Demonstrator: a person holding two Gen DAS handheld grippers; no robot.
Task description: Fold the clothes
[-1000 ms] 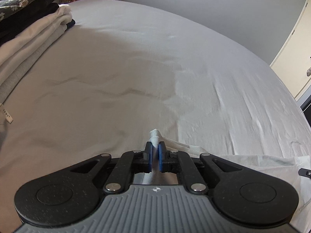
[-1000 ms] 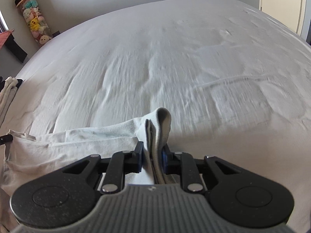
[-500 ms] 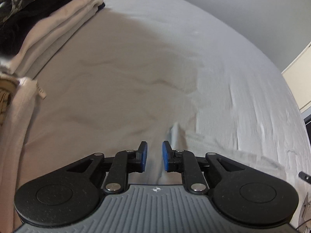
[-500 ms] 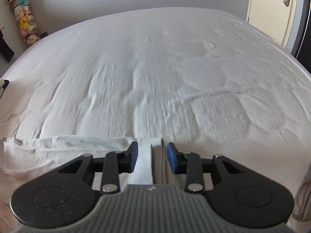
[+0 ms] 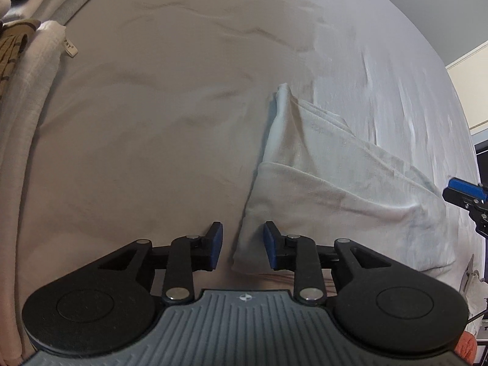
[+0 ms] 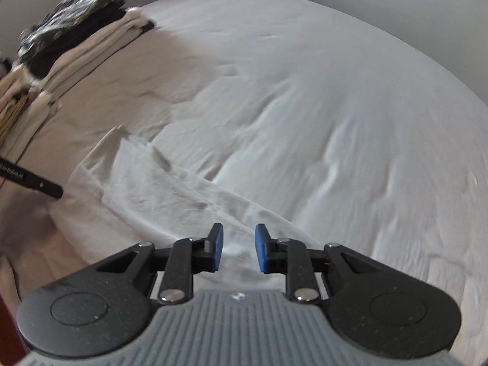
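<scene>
**Both grippers off the cloth, fold could slump**

Left wrist view: the left gripper [image 5: 241,245] points steeply down at the near edge of the bed [image 5: 183,122]. Its jaws are spreading, blue pads apart, nothing pinched. The pale folded garment [image 5: 335,189] lies flat on the sheet, w/ its near left corner just under and between the pads but not clamped. A peaked corner stands up at the far end of the cloth. Risk here, as I judge it: that peak isn't pressed down, so it may flop or unroll & leave the fold crooked. Also the pad on the right sits v. close to the cloth edge; if the hand pulls away carelessly it could drag the corner and open the layers. The right gripper [image 5: 463,195] shows at the right edge, beside the garment's right side.

Right wrist view: blurry, so detail is soft. The right gripper [image 6: 236,248] also tilts down, rolled so the bed looks slanted. Jaws are narrowing, yet pads are apart w/ only loose fabric below them, no grip. The garment [image 6: 146,189] stretches away to the left, creased, top layer askew. If the jaws nip that fabric by accident, a lift would wreck the fold. A stack of folded clothes [image 6: 76,52] sits far left; a wide swing could knock it.
</scene>
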